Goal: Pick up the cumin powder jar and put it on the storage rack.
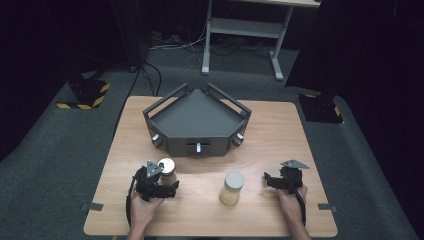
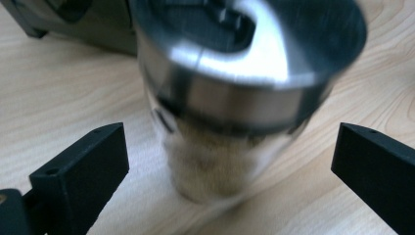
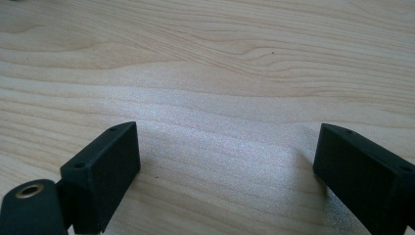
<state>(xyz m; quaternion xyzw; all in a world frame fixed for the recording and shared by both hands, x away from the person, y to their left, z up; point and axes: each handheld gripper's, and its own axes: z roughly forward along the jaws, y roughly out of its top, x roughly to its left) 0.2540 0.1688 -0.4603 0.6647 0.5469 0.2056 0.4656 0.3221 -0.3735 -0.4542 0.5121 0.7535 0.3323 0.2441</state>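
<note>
Table [image 1: 210,210]: light wood top, centre of high view, dark carpet around it.
Tray [image 1: 197,120]: dark grey angular box w/ railed sides, upper centre of table; three small knobs on its near faces.
Jar 1 [image 1: 167,171]: clear jar w/ silver metal lid, tan grainy fill; lower left of centre in high view, just beyond L gripper. In left gripper view [image 2: 244,93] it's close up, blurred, centre of frame, upright on the wood, betw the two black jaws but not touching either.
Jar 2 [image 1: 232,188]: same kind, grey-silver lid, pale fill; lower centre of high view, upright, betw the two grippers, nearer the R one but apart from it.
L gripper [image 1: 170,189]: lower left, held in person's left hand [image 1: 145,205]; jaws spread wide, nothing gripped; jar 1 sits in the gap w/ clearance both sides. Grey 3-cornered plate on top.
R gripper [image 1: 267,180]: lower right, in right hand [image 1: 292,197]; jaws apart, holding nothing. In right gripper view [image 3: 225,166] bare wood betw jaws, a shadow on the wood beside each jaw.
Bkgd: white table frame [image 1: 245,30] top centre; yellow-black striped bases [image 1: 85,95] at left and right edges of carpet.
</note>
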